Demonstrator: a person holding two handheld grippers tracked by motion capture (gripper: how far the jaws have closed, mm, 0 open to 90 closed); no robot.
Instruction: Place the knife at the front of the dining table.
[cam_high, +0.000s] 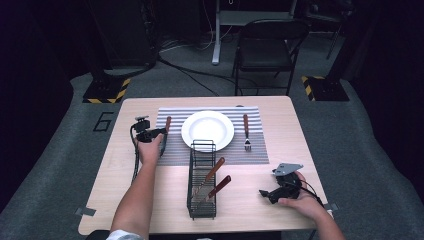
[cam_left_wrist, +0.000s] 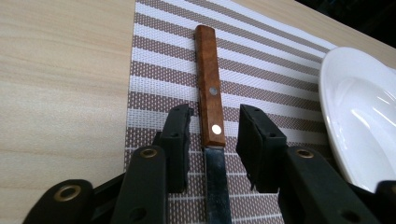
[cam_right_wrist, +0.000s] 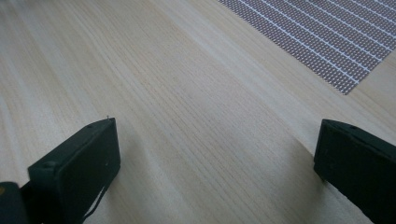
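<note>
Dark room all around, with a grey carpeted floor (cam_high: 60, 165), cables running across it, a black folding chair (cam_high: 267, 47) behind the table and two yellow-and-black striped bases, one far left and one far right. Only writing I can read is a big "6" (cam_high: 103, 121) marked on the floor just off the table's left edge. On the light wooden table (cam_high: 295, 145), going left to right: the left gripper (cam_high: 161, 132) sits over the left edge of the striped placemat (cam_high: 172, 150), and in the left gripper view its jaws stand a little apart on either side of the knife (cam_left_wrist: 210, 102) where the wooden handle meets the blade, with a gap on each side, so it's not clamped on it. That knife lies flat on the mat, handle pointing away, just left of the white plate (cam_high: 207, 130), which has nothing on it. In front of the plate is a black wire basket (cam_high: 202, 182) holding two wooden-handled utensils (cam_high: 216, 179), handles leaning up and to the right. Right of the plate a fork (cam_high: 246, 131) lies on the mat. Far right, the right gripper (cam_high: 265, 193) rests low near the table's front corner, jaws spread wide over bare wood.
</note>
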